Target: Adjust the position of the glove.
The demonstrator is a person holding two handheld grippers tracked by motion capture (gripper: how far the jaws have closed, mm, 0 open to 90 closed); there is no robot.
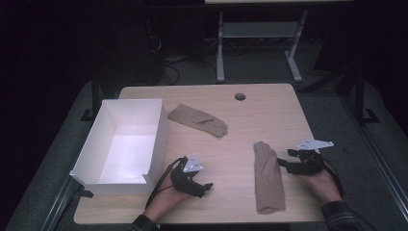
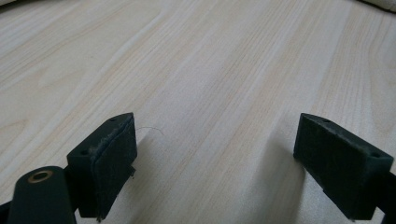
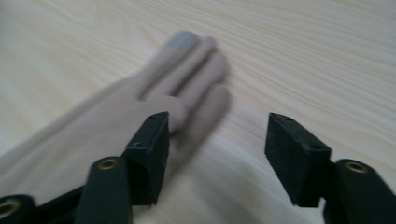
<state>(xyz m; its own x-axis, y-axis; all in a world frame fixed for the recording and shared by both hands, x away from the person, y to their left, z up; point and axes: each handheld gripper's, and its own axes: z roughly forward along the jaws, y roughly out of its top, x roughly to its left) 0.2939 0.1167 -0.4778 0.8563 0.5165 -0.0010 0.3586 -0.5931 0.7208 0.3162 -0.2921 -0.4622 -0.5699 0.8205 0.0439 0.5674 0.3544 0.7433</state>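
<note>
Two beige gloves lie flat on the wooden table [image 1: 274, 115]. One glove [image 1: 197, 119] is at the middle back, next to the white box. The other glove [image 1: 267, 175] [image 3: 140, 107] lies lengthwise at the front right, its fingers pointing away from me. My right gripper [image 1: 285, 163] [image 3: 217, 140] sits just right of that glove, open, with bare wood between its pads and the glove's fingers beside its left jaw. My left gripper [image 1: 204, 187] [image 2: 217, 154] rests low at the front centre-left, open over bare table.
An open white box [image 1: 161, 130] stands along the table's left side. A round cable hole [image 1: 239, 96] sits near the back edge. Desk legs and cables on the dark floor show beyond the table.
</note>
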